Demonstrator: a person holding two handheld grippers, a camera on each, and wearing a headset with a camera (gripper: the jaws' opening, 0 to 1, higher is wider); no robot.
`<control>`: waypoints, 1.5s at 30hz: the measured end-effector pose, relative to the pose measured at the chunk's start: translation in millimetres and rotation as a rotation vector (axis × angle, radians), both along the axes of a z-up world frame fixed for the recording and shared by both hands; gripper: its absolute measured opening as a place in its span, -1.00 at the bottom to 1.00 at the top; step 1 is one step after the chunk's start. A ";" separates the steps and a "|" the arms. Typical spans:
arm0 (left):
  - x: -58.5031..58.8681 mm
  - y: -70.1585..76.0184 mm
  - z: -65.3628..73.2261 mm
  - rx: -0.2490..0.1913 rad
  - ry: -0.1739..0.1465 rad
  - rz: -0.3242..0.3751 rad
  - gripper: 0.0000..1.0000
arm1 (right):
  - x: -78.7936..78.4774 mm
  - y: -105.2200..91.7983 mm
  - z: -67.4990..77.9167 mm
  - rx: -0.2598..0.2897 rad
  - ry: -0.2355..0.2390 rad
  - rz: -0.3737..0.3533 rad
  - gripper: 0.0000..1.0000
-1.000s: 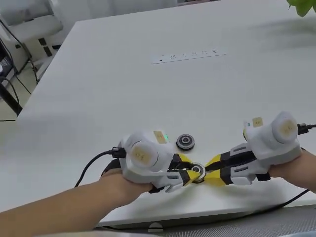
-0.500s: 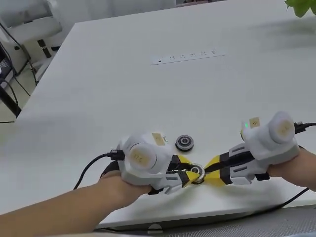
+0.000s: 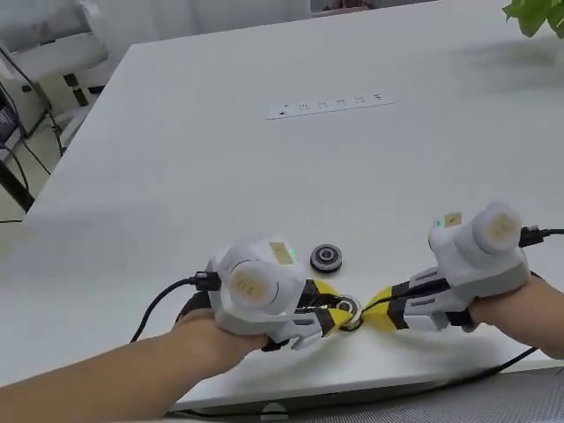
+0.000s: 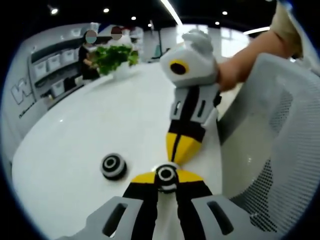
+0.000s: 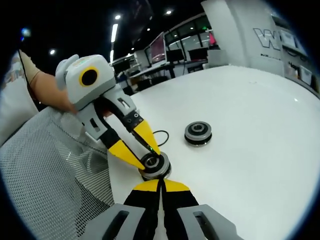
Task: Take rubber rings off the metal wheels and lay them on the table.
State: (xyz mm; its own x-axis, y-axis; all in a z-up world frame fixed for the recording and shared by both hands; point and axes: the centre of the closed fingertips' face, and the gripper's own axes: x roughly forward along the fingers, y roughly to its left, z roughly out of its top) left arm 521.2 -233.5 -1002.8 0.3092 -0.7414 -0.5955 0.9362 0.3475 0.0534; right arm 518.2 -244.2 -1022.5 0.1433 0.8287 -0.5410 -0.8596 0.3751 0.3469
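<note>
Two metal wheels were in sight, each with its dark rubber ring on. One wheel [image 3: 350, 308] was held just above the near edge of the table [image 3: 220, 159], clamped between the jaws of the left gripper [image 4: 167, 179]. The right gripper [image 5: 160, 182] met it from the opposite side, jaws pressed together and tips against the wheel's rim; whether they pinched the ring could not be told. The second wheel [image 3: 326, 257] lay flat on the table just beyond, untouched. Farther off sat one white power strip [image 3: 330, 105], and a plant [image 3: 533, 16] at the far corner.
</note>
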 end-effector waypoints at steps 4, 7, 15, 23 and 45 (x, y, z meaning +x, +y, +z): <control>-0.1 -0.4 0.0 0.006 -0.007 0.004 -0.74 | 2.2 0.4 4.3 0.076 0.115 -0.098 -1.00; -0.1 -0.2 0.0 0.008 -0.007 0.006 -0.74 | 7.5 -3.3 7.7 0.115 0.145 -0.154 -1.00; -0.1 -1.4 -0.2 0.009 -0.008 0.007 -0.74 | 5.9 1.1 20.2 0.179 0.158 -0.176 -1.00; 0.4 -2.2 0.3 0.016 -0.017 0.009 -0.74 | 2.3 2.8 24.7 0.182 0.140 -0.165 -1.00; 0.4 -3.4 0.0 0.007 -0.014 0.002 -0.75 | -6.2 15.3 29.3 0.218 0.148 -0.089 -1.00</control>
State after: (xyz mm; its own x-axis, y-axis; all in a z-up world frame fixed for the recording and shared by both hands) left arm 521.5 -236.9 -1002.8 0.3185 -0.7370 -0.5962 0.9348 0.3486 0.0684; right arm 512.0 -228.8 -993.2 0.1530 0.9156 -0.3718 -0.7606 0.3493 0.5473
